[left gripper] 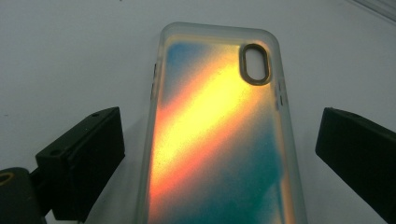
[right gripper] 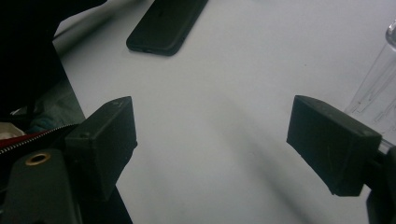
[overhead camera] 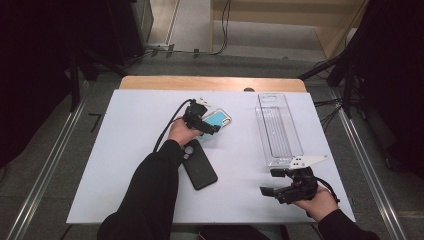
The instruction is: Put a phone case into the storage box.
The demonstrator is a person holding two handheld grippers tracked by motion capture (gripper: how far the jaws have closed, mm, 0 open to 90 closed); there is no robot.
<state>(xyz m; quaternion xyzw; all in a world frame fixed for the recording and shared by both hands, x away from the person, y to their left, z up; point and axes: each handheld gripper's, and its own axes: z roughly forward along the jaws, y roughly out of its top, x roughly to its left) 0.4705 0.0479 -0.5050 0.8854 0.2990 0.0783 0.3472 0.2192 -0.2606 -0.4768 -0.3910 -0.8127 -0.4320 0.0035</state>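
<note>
A translucent phone case (left gripper: pixel 219 140), glowing orange and teal, lies flat on the white table (overhead camera: pixel 135 150). In the high view this case (overhead camera: pixel 220 119) sits near the table's middle. My left gripper (left gripper: pixel 219 161) hovers over it, open, one jaw on each long side and neither touching it. From above, the left gripper (overhead camera: pixel 209 122) is held at the case's near end. A black phone case (overhead camera: pixel 199 166) lies beside the left forearm. My right gripper (overhead camera: pixel 270 182) stays open near the front right edge, nothing between its jaws (right gripper: pixel 215 144).
A long clear plastic tray (overhead camera: pixel 277 127) stands lengthwise on the table's right half, just beyond the right gripper, and its corner (right gripper: pixel 378 88) shows at that view's edge. The black case (right gripper: pixel 166 21) lies ahead of the right gripper. Metal rails flank the table.
</note>
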